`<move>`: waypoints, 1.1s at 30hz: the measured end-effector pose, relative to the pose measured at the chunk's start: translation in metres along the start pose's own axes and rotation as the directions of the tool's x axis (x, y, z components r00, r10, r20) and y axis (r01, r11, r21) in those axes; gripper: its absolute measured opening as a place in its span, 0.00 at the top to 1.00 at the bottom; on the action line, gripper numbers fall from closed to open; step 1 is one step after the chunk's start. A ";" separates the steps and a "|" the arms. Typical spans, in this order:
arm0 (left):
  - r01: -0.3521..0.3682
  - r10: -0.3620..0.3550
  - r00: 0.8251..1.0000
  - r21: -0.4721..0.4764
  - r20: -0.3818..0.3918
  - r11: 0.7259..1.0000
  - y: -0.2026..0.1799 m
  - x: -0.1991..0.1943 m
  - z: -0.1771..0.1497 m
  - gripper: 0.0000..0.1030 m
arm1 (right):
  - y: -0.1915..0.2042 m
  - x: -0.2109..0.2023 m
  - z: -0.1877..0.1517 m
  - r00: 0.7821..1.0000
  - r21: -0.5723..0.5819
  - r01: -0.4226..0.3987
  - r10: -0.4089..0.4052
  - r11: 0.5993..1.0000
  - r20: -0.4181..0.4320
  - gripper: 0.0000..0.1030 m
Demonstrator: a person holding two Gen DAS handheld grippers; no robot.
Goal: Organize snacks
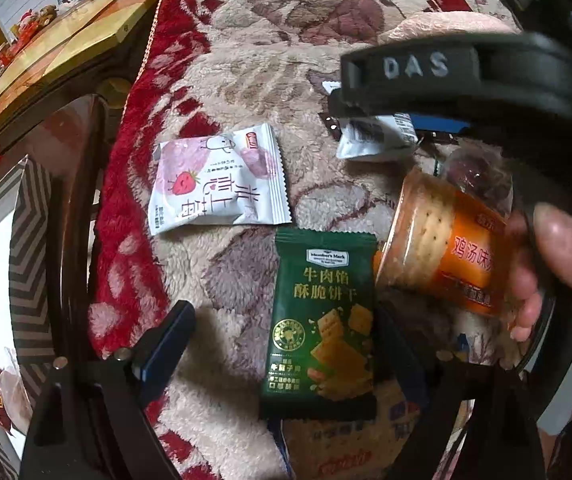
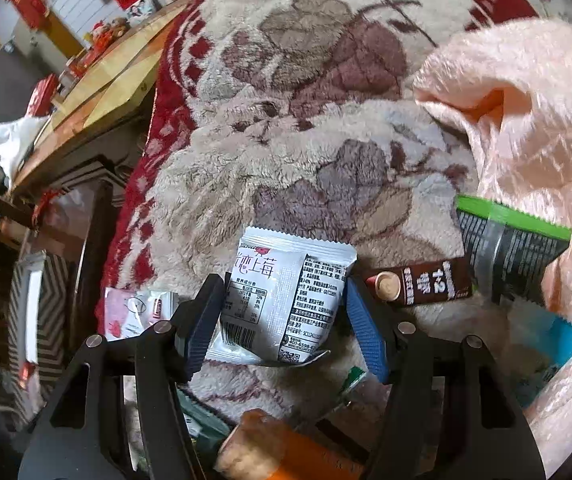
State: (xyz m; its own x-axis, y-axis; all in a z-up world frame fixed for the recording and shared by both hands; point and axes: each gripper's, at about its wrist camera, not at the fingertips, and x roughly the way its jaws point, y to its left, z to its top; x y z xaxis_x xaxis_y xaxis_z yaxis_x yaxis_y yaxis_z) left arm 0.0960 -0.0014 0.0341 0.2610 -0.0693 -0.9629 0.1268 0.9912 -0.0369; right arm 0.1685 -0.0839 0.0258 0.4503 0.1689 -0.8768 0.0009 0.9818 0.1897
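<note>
My left claw (image 1: 282,352) stands wide open over a dark green cracker packet (image 1: 320,316) marked "Member's Mark", lying between the pads, ungripped, low in the frame. Upper left of it lies a white and pink strawberry sachet (image 1: 218,180). At right, an orange cracker sleeve (image 1: 442,240) is beside a hand (image 1: 566,256), under my other claw, lettered "DAS". Only the right view shows my right claw (image 2: 282,320), jaws apart around a white sachet (image 2: 282,300), back label up. A brown stick (image 2: 418,284) reads "12" on the floral plush blanket (image 2: 306,80).
</note>
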 end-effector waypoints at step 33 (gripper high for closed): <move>0.037 -0.017 0.982 -0.104 0.186 0.994 0.026 -0.080 -0.048 0.55 | -0.018 -0.102 -0.081 0.973 -0.120 -0.173 0.189 0.978 0.130 0.51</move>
State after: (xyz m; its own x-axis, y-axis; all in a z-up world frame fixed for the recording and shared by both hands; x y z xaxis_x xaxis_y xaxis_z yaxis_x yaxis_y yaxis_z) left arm 0.0320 0.0353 0.0974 0.4320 -0.1062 -0.8956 0.0365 0.9943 -0.1002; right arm 0.0500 -0.1122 0.0760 0.5547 0.3383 -0.7602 -0.1842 0.9409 0.2843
